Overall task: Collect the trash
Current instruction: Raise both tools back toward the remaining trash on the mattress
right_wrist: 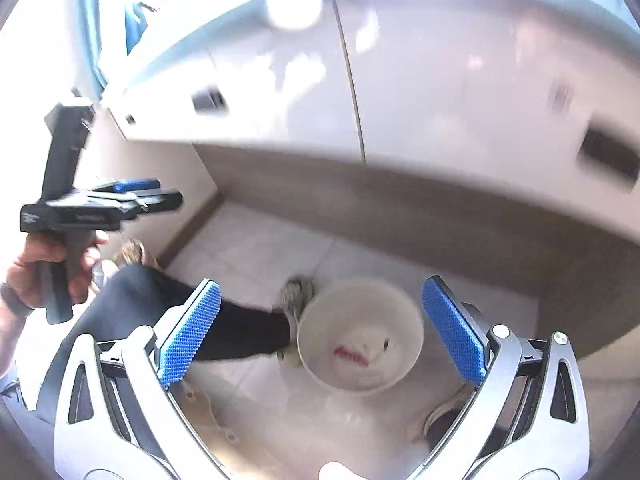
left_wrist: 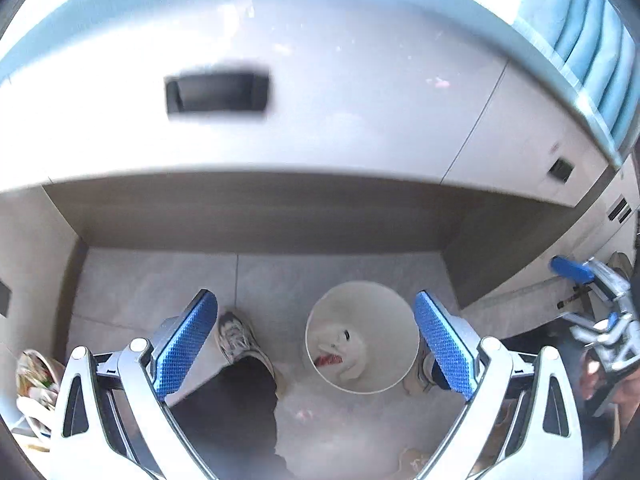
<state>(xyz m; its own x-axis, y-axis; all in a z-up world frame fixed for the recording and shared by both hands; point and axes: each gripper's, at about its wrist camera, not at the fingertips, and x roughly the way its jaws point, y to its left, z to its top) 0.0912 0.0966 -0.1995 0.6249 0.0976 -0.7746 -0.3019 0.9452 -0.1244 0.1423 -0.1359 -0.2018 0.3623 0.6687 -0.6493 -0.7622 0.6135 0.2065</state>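
- Currently both grippers hang above the floor, pointing down at a white bin (left_wrist: 362, 336) standing on grey tiles under a desk (left_wrist: 280, 128).
- Left gripper (left_wrist: 316, 344): jaws spread wide, blue pads apart, nothing between them. In its own view the bin sits between the pads, closer to the 3 o'clock pad.
- Right gripper (right_wrist: 322, 338): jaws wide too, nothing gripped. In its view the bin sits between the pads, right of centre.
- Trash is in the bin: crumpled white paper (left_wrist: 340, 350) with a red scrap (left_wrist: 330, 360) at about 8 o'clock from the bin's centre. In the right view the red scrap (right_wrist: 352, 354) is blurred.
- A shoe (left_wrist: 236, 336) and a dark trouser leg (left_wrist: 236, 400) are at 9 o'clock of the bin, the shoe just beside the rim in the right view.
- The desk front has a dark recessed handle (left_wrist: 218, 94) at 11 o'clock in the left view.
- A bag of mixed stuff (left_wrist: 34, 376) is at the 8 o'clock edge of the left view; contents too blurred to tell.
- A hand (right_wrist: 48, 268) holds the left gripper's grip at 9 o'clock in the right view.
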